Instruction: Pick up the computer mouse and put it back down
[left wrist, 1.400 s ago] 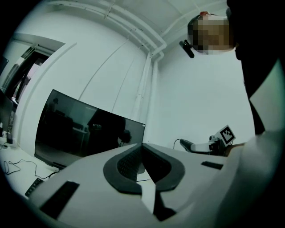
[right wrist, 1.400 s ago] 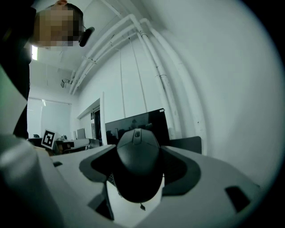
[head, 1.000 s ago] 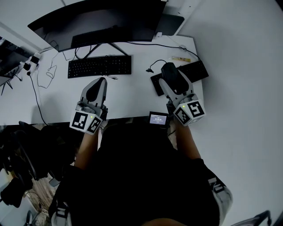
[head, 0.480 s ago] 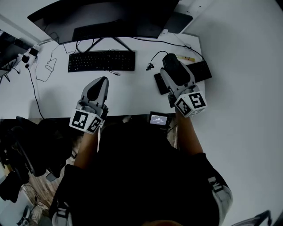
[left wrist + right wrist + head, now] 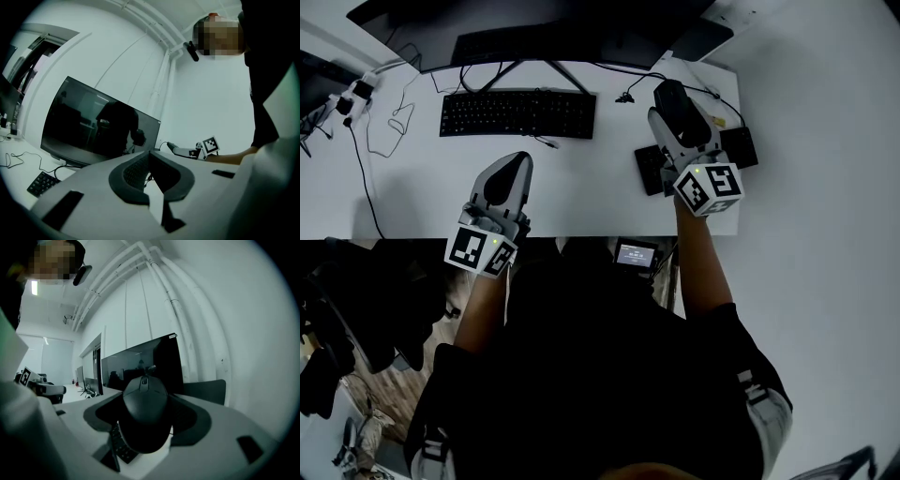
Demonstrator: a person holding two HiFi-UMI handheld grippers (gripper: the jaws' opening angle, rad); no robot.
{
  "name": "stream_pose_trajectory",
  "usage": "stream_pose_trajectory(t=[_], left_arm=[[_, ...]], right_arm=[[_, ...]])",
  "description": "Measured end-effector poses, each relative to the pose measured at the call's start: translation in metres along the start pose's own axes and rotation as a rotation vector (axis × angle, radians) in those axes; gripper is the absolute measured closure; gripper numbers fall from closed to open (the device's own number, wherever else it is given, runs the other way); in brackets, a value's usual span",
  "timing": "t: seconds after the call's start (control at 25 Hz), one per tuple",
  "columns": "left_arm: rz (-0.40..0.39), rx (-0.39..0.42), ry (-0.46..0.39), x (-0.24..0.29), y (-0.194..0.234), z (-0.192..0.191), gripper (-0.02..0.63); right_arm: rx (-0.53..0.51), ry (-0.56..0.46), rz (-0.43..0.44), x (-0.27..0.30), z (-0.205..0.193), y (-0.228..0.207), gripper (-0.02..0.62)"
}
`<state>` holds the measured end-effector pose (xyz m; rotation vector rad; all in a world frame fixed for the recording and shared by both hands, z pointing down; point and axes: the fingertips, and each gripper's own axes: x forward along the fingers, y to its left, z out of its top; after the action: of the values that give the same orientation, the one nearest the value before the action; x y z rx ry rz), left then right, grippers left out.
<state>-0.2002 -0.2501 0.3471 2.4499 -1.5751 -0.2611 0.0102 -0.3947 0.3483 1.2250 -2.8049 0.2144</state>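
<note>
The black computer mouse (image 5: 143,416) sits between the jaws of my right gripper (image 5: 144,397), which is shut on its sides. In the head view that right gripper (image 5: 673,105) hangs over the far right part of the white desk (image 5: 412,197) with the mouse (image 5: 669,96) at its tip, above the black mouse pad (image 5: 650,169). My left gripper (image 5: 517,161) is over the desk's near middle, in front of the keyboard (image 5: 517,112). Its jaws meet at the tips with nothing between them, as the left gripper view (image 5: 150,157) also shows.
A wide dark monitor (image 5: 534,28) stands at the back of the desk. Loose cables (image 5: 394,127) trail at the left. A small device with a lit screen (image 5: 636,253) sits at the desk's near edge. The desk's right edge is close beside the right gripper.
The right gripper has carried the mouse farther from me toward the desk's far right corner. The left gripper has shifted slightly. The head view has tilted, so the desk sits higher in frame.
</note>
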Motion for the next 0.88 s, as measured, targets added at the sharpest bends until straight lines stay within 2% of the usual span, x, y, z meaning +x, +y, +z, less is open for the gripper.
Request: stream_pose_trajectory(t=[0.2, 0.64, 0.88], left_arm=[[0.0, -0.011, 0.024, 0.002, 0.009, -0.011, 0.612], [-0.001, -0.07, 0.107, -0.004, 0.019, -0.053, 0.612], [-0.008, -0.088, 0.166, -0.007, 0.021, -0.075, 0.612]], right_arm=[[-0.003, 0.033, -0.019, 0.013, -0.02, -0.005, 0.285], [0.102, 0.268, 0.002, 0.005, -0.144, 0.028, 0.285], [0.123, 0.377, -0.009, 0.003, -0.202, 0.043, 0.285]])
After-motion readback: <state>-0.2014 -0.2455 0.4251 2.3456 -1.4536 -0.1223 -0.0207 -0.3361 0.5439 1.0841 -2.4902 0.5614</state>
